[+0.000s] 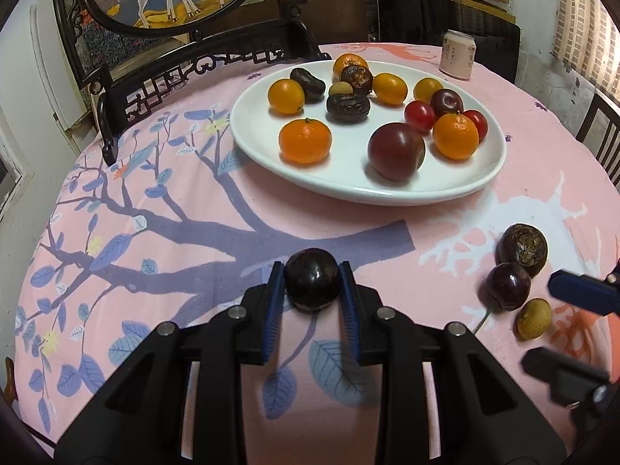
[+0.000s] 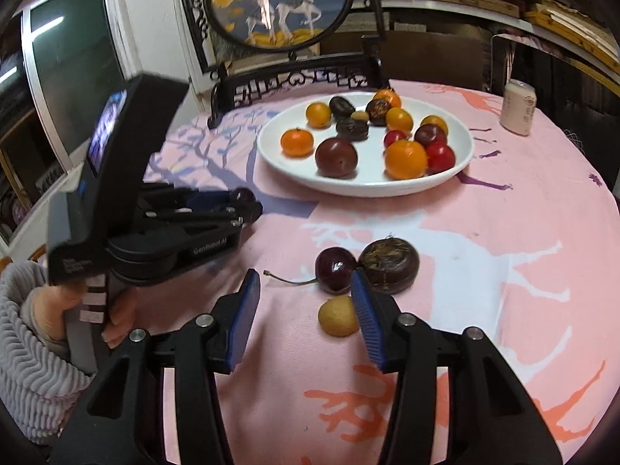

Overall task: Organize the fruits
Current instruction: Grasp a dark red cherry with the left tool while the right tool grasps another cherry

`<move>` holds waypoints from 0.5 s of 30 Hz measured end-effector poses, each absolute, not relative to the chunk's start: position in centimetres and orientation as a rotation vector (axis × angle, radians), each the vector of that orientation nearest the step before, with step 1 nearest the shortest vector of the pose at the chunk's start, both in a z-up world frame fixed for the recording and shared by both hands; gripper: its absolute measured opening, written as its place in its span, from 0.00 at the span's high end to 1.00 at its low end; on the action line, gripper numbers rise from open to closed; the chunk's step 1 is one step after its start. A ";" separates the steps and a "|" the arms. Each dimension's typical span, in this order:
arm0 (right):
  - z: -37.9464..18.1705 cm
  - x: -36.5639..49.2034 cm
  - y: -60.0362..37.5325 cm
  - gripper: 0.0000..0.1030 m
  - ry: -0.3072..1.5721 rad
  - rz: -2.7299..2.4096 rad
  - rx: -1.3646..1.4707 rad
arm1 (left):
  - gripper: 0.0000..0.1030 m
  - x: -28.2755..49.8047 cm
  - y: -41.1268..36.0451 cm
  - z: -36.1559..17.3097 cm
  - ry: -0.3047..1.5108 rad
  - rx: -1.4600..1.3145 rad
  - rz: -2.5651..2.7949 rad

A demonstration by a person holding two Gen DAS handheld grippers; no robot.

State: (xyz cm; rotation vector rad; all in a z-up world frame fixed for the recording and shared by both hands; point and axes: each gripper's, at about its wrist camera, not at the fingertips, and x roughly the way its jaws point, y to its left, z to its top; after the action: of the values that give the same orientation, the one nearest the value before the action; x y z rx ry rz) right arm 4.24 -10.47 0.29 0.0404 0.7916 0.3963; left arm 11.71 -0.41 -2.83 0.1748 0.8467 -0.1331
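Observation:
My left gripper [image 1: 312, 271] is shut on a dark cherry [image 1: 312, 279], held low over the pink tablecloth in front of the white plate [image 1: 348, 186]. The plate holds several fruits: oranges, plums, red cherries and dark wrinkled fruits. My right gripper [image 2: 306, 283] is open over the cloth. Between and just beyond its fingers lie a stemmed dark cherry [image 2: 335, 269], a brown wrinkled fruit [image 2: 389, 265] and a small tan longan [image 2: 338, 316]. These three also show in the left wrist view: the cherry [image 1: 508, 286], the wrinkled fruit [image 1: 523, 248] and the longan [image 1: 534, 317].
A pale drink can [image 1: 458, 60] stands behind the plate at the back right. A dark carved wooden stand with a round deer painting [image 2: 277, 0] rises at the table's far left edge. The left gripper's body and the hand holding it [image 2: 128, 209] fill the left of the right wrist view.

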 end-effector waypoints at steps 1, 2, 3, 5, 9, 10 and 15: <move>0.1 4.5 -10.4 0.53 0.797 0.390 0.038 | 0.71 11.7 -0.4 -2.9 0.847 0.177 -0.132; 0.0 4.8 -10.4 0.54 0.798 0.380 0.034 | 0.71 11.7 -0.5 -2.9 0.847 0.180 -0.131; 0.0 5.2 -10.5 0.54 0.793 0.363 0.030 | 0.71 11.6 -0.5 -2.9 0.847 0.181 -0.130; -0.1 5.9 -10.7 0.55 0.796 0.340 0.030 | 0.71 11.7 -0.5 -2.9 0.847 0.180 -0.129; -0.3 6.5 -10.5 0.56 0.800 0.332 0.017 | 0.70 11.8 -0.4 -2.9 0.848 0.177 -0.128; -0.4 6.4 -10.3 0.57 0.805 0.339 0.007 | 0.70 11.8 -0.4 -2.9 0.848 0.180 -0.128; -1.0 6.4 -10.1 0.58 0.857 0.389 0.031 | 0.68 11.8 -0.4 -2.9 0.848 0.177 -0.125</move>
State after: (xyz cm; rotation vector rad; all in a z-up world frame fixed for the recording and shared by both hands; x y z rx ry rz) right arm 6.44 -10.11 -1.03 0.0311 0.8572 0.3891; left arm 11.78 -0.39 -2.92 0.1774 0.8484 -0.1254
